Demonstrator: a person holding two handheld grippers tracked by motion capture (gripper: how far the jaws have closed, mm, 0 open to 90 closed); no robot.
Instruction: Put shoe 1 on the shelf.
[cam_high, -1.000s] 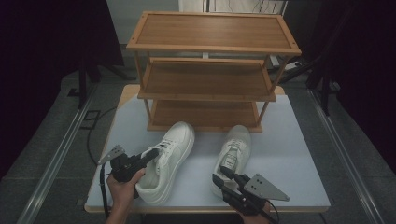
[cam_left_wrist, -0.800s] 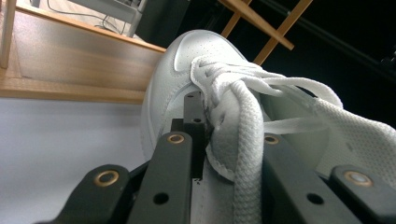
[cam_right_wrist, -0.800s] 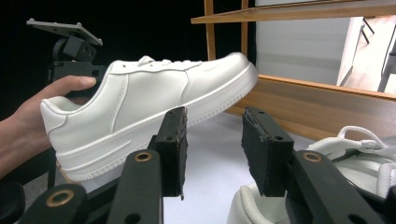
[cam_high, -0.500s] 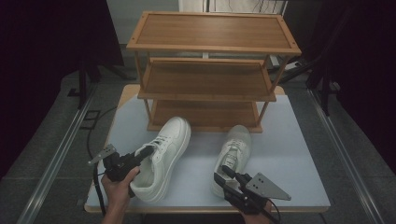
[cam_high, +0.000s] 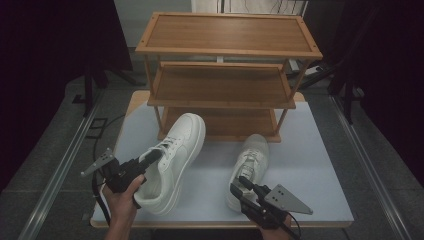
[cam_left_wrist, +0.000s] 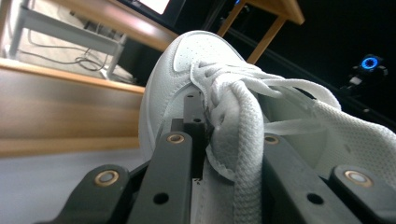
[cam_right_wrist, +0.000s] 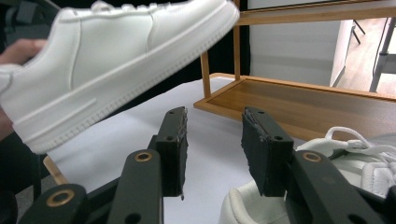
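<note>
Left hand (cam_high: 121, 202): comes in from the bottom edge of the high view, wrapped round the left gripper's handle.
Left gripper (cam_high: 148, 159): jaws clamped on the tongue and laces of the left shoe; in the left gripper view (cam_left_wrist: 219, 154) the padded tongue is pinched between the two black jaws.
Left shoe (cam_high: 175, 160): white low-top sneaker, raised off the table. Long axis runs from near-left to far-right in the high view, toe aimed at the rack's bottom shelf and tipped upward, heel low toward the person. In the right gripper view (cam_right_wrist: 116, 60) its sole shows from the side, sloping up toward the toe, clear of the tabletop.
Table (cam_high: 310, 165): pale tabletop; the rack stands on its far half.
Rack (cam_high: 225, 70): wooden, three shelves, all bare.
Right shoe (cam_high: 250, 162): white sneaker lying flat on the table, right of the lifted one and well apart from it. Long axis runs almost straight away from the person, toe just in front of the bottom shelf's edge, heel nearest the right gripper. In the right gripper view (cam_right_wrist: 359, 163) its collar and laces sit at lower right.
Right gripper (cam_high: 242, 186): jaws spread with a gap between them, nothing held; poised at the heel of the right shoe. In its own view (cam_right_wrist: 214, 140) the pads stand apart above the heel rim.
</note>
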